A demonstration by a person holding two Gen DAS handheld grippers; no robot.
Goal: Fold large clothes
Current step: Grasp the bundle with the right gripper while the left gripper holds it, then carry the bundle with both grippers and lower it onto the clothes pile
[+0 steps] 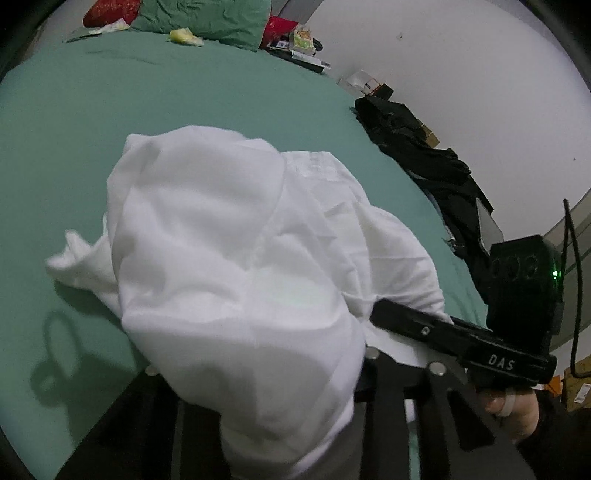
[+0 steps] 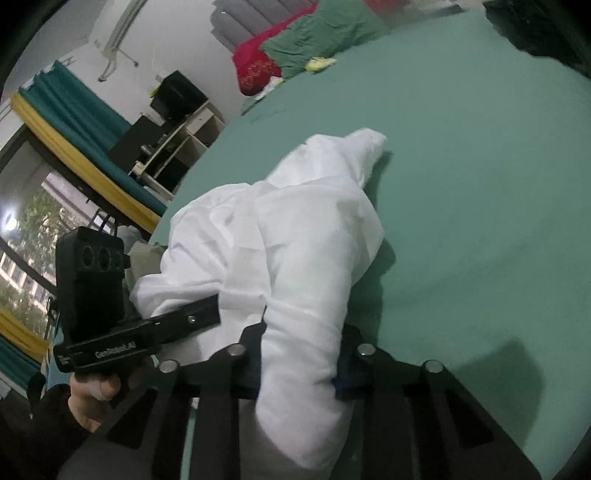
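Observation:
A large white garment (image 1: 236,258) hangs bunched above the green bed sheet (image 1: 147,110), held up near both cameras. My left gripper (image 1: 295,373) is shut on the white cloth, which drapes over and hides its fingertips. My right gripper (image 2: 301,362) is shut on another bunch of the same white garment (image 2: 295,240); its black fingers (image 2: 251,354) press the cloth from both sides. The right gripper's body (image 1: 480,339) shows in the left wrist view, and the left gripper's body (image 2: 140,332) shows in the right wrist view. A sleeve end (image 1: 70,258) trails onto the sheet.
Green and red pillows (image 1: 207,18) lie at the bed's head. Dark clothes (image 1: 417,147) lie along the bed's right edge by the white wall. A shelf unit (image 2: 177,136), teal curtain (image 2: 74,107) and window stand left of the bed.

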